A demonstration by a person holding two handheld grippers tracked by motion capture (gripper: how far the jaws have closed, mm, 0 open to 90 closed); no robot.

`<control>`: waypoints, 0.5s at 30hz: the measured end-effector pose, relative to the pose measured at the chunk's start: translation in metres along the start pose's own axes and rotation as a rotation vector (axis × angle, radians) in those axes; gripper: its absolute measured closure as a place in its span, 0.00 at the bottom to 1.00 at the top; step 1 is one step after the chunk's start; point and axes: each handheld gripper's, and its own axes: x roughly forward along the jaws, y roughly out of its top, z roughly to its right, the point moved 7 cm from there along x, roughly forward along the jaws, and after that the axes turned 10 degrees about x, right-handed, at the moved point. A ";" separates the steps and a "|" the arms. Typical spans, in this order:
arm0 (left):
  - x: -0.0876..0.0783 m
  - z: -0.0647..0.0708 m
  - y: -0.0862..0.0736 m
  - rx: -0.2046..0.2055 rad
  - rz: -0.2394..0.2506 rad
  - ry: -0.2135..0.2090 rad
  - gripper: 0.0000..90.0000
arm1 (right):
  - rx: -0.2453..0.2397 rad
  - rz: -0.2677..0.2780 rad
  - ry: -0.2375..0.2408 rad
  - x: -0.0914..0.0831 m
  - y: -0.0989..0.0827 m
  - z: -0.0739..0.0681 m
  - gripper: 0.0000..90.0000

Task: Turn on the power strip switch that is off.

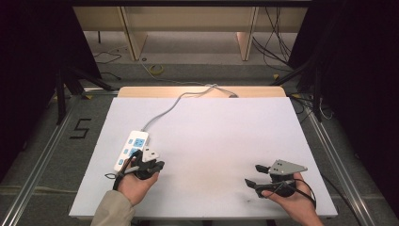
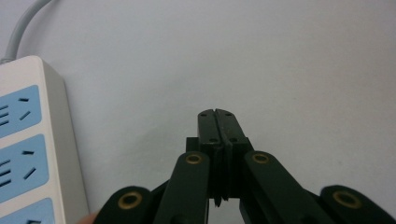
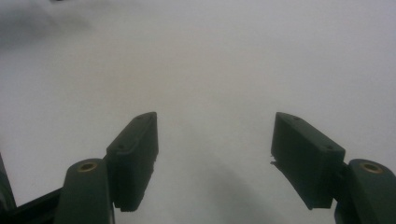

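Fingers point(image 2: 208, 128) of the left gripper point(image 2: 218, 114) are pressed flat together, pad against pad, with nothing between them. They hover over bare white surface point(image 2: 280, 70), and the power strip point(image 2: 28, 140) lies just beside them, off to their left in the left gripper view, close but not touching. Its blue socket panels face up, and its grey cord point(image 2: 21, 28) runs away from its far end.

From the high view, the left gripper point(image 1: 151, 165) sits at the strip's near end, the strip point(image 1: 131, 149) stretching away from it toward the surface's far edge, with the cord point(image 1: 179, 101) curving on beyond that.

Over on the other side, well apart from the power strip, the right gripper point(image 1: 254, 175) rests low over the surface in the person's right hand point(image 1: 294, 200). Its fingers point(image 3: 135, 154) stand wide apart, with plain white surface between them and nothing in their gap.
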 end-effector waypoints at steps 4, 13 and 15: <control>-0.002 -0.002 0.000 -0.013 0.004 0.006 1.00 | 0.000 -0.001 -0.004 0.000 0.000 0.001 0.36; -0.005 -0.010 0.000 -0.034 -0.012 0.023 1.00 | 0.000 0.001 -0.004 0.000 0.000 0.001 0.36; -0.005 -0.011 0.001 -0.036 -0.014 0.027 1.00 | -0.001 0.003 -0.003 0.000 0.000 0.001 0.37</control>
